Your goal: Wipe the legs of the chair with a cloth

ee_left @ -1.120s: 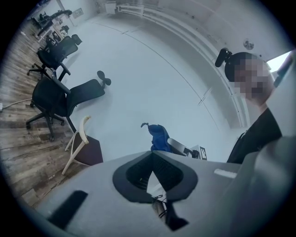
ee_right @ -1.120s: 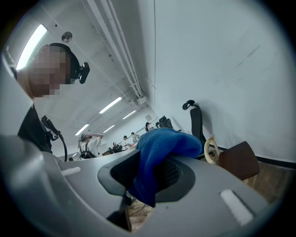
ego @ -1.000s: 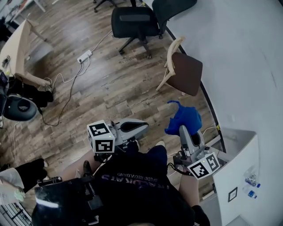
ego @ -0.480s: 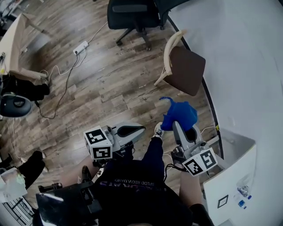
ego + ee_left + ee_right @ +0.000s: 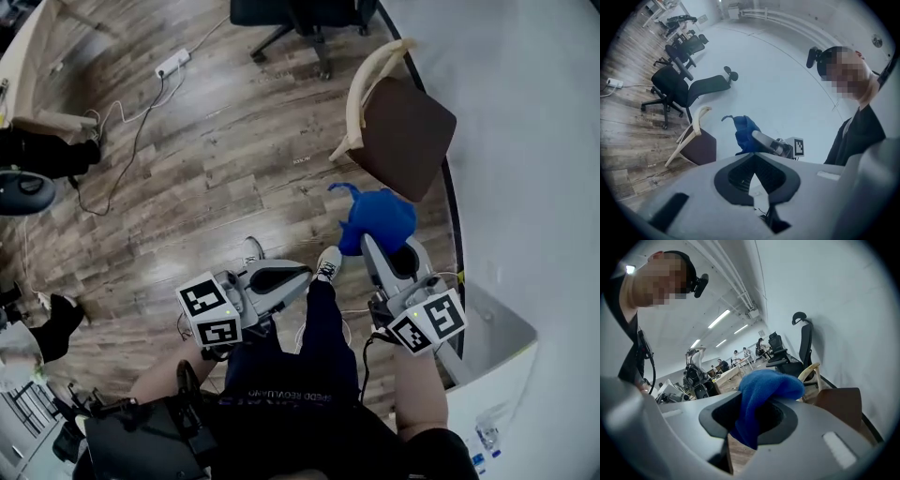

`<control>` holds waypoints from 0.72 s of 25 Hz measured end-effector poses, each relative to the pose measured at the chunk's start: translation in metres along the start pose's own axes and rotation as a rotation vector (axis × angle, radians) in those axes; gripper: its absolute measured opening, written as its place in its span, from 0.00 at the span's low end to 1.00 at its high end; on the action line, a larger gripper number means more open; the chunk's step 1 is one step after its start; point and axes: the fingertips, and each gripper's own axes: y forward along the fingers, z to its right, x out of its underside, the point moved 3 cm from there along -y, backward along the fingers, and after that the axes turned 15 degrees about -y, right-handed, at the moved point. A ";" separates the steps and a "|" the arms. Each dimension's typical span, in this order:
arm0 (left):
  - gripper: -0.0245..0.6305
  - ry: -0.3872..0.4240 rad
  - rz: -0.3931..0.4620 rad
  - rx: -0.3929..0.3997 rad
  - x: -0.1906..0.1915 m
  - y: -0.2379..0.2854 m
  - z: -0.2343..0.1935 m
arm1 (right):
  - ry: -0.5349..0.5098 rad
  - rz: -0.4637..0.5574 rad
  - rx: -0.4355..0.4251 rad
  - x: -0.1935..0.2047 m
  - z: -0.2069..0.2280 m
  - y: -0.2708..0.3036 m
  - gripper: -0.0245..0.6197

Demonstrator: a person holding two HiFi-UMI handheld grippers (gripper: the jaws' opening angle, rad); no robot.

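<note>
A chair with a dark brown seat (image 5: 405, 136) and pale wooden frame (image 5: 361, 94) stands by the white wall; its legs (image 5: 342, 155) rest on the wood floor. My right gripper (image 5: 371, 240) is shut on a blue cloth (image 5: 377, 219), held just short of the seat's near edge. That cloth bulges between the jaws in the right gripper view (image 5: 764, 390), with the chair (image 5: 836, 401) beyond. My left gripper (image 5: 302, 274) is shut and holds nothing, left of the right one. In the left gripper view the chair (image 5: 696, 143) and cloth (image 5: 745, 133) show ahead.
A black office chair (image 5: 300, 14) stands behind the wooden one. A power strip with a cable (image 5: 173, 64) lies on the floor at upper left. The white wall (image 5: 534, 141) runs along the right, a white cabinet (image 5: 497, 347) beside me. My shoes (image 5: 328, 262) are under the grippers.
The person has stepped forward, and the chair now lies nearer in the head view. Both grippers have moved with them; the right one still holds the cloth, closer to the seat.
</note>
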 end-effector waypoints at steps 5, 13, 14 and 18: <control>0.04 0.002 0.021 -0.039 0.011 0.016 -0.033 | 0.007 -0.020 -0.044 0.035 0.027 0.028 0.20; 0.04 0.100 -0.065 -0.055 0.049 0.015 -0.093 | -0.049 -0.043 -0.045 0.095 0.052 0.077 0.20; 0.05 0.107 -0.087 -0.049 0.052 0.016 -0.104 | -0.055 -0.042 -0.037 0.101 0.055 0.083 0.20; 0.05 0.130 -0.150 -0.017 0.056 0.019 -0.143 | -0.070 -0.034 -0.005 0.125 0.063 0.106 0.20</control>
